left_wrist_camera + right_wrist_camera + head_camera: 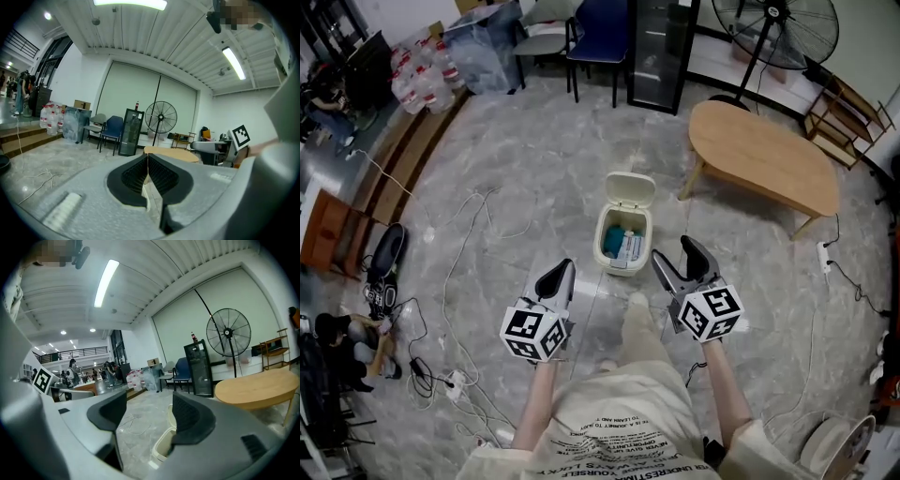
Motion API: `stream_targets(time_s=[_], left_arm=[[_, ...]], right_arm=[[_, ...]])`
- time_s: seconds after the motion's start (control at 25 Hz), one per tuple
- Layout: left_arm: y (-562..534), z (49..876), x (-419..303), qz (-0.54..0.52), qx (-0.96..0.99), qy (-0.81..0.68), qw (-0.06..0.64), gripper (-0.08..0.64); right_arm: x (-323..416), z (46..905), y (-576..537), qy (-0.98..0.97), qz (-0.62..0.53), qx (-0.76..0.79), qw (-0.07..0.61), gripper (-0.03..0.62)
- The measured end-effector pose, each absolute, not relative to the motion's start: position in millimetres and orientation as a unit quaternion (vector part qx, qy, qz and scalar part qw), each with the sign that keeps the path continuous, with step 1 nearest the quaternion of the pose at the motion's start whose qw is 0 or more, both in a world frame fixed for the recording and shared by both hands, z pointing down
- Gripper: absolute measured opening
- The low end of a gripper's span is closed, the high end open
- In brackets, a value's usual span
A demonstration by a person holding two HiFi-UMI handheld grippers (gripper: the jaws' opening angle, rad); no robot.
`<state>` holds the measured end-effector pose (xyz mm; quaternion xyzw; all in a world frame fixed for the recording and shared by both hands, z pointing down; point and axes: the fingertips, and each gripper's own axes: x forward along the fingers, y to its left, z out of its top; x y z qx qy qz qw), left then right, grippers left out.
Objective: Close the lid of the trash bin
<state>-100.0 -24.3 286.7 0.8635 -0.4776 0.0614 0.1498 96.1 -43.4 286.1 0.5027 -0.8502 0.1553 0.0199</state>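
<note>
One trash bin (623, 246) with its lid (630, 188) up, two tongs near it.
The bin stands mid-floor, its single lid tilted open toward 12 o'clock. The left tongs (561, 272), at the bin's 7 o'clock, are pressed together; the right tongs (678, 256), at 4 o'clock, gape with nothing between them.

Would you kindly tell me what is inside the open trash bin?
Inside the trash bin, below its raised lid, the head view shows a teal item and a pale packet. Whatever lies beneath them is covered.
</note>
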Motion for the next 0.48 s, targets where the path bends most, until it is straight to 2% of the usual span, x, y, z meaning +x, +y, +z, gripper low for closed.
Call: stream_targets(time_s=[0.48], left_arm=[[-144, 328, -77, 0.082, 0.837, -0.503, 0.199, 0.023]], right_arm=[[106, 331, -186, -0.862, 0.184, 0.466, 0.076, 0.288]])
